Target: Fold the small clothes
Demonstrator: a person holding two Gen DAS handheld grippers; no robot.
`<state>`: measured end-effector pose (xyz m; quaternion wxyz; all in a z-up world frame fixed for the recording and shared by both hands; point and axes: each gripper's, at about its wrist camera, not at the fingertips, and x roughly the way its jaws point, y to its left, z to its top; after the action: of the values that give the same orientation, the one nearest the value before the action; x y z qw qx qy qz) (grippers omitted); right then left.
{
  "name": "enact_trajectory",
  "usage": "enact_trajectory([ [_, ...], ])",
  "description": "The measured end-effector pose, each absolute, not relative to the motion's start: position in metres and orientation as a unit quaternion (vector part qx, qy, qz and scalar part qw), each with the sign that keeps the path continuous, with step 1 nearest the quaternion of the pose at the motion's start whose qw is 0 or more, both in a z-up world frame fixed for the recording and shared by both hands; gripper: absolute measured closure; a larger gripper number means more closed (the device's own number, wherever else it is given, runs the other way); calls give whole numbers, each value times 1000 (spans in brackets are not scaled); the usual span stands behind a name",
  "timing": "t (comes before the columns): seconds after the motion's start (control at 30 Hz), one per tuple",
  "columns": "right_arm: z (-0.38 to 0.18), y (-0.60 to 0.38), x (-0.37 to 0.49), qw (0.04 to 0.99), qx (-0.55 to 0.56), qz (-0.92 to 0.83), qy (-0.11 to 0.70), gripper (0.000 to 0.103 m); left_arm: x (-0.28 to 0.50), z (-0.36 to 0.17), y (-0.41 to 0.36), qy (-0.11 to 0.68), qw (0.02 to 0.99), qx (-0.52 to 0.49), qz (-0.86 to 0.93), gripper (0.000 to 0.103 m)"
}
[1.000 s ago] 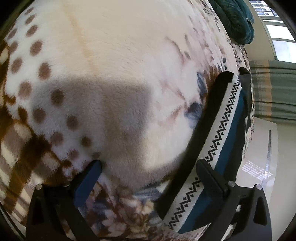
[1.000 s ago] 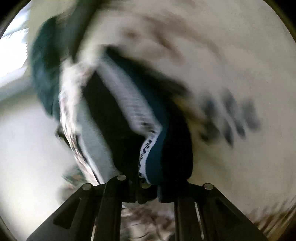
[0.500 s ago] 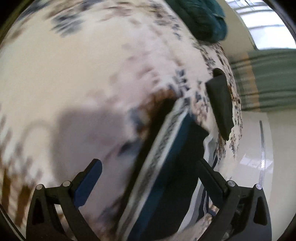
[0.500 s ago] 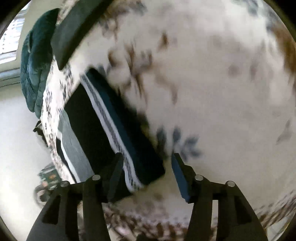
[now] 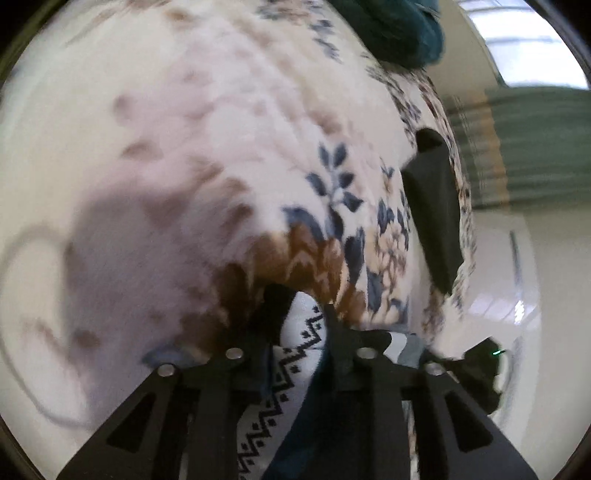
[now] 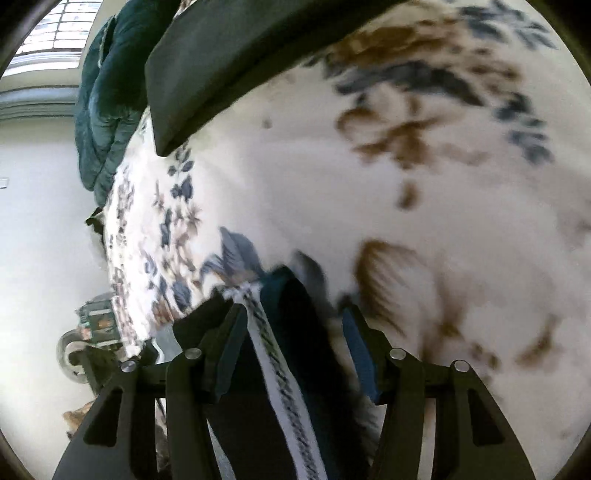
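A small folded garment, black and teal with a white zigzag band (image 5: 299,354), lies on the cream floral blanket (image 5: 221,147). My left gripper (image 5: 295,321) is shut on its edge, the band bunched between the fingers. In the right wrist view the same garment (image 6: 280,332) lies between the fingers of my right gripper (image 6: 291,325), which is open around it, jaws apart on either side. A second folded black garment (image 5: 436,214) lies near the bed's edge; it also shows in the right wrist view (image 6: 229,59).
A dark teal quilted bundle (image 5: 399,29) lies at the far end of the bed, also in the right wrist view (image 6: 107,92). The pale floor (image 5: 517,295) is beyond the bed edge. A wheeled object (image 6: 88,332) stands on the floor.
My left gripper, open a second ago, has moved onto the patterned garment and closed on its edge. My right gripper let the garment go, opened, and now straddles it.
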<state>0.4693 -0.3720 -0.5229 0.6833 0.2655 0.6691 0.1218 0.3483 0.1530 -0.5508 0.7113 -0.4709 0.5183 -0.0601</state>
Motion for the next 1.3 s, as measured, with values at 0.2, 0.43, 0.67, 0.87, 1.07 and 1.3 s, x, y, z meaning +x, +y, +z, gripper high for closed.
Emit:
enact_trajectory([
  [0.2, -475, -315, 481, 728, 113, 91, 670, 81, 311, -517, 149, 512, 749, -418, -48, 45],
  [0.43, -436, -147, 491, 654, 28, 292, 698, 53, 285, -526, 140, 518, 751, -408, -29, 45],
  [0.67, -530, -6, 485, 524, -101, 356, 767, 66, 281, -534, 143, 507, 748, -427, -32, 45],
  [0.87, -545, 0, 506, 553, -59, 309, 771, 97, 276, -544, 144, 506, 733, -452, -41, 45],
  [1.07, -534, -17, 502, 539, -48, 327, 775, 83, 277, -540, 144, 518, 725, -451, -46, 45],
  [1.3, -455, -214, 526, 654, 65, 198, 727, 38, 310, -532, 147, 523, 736, -427, -52, 45],
])
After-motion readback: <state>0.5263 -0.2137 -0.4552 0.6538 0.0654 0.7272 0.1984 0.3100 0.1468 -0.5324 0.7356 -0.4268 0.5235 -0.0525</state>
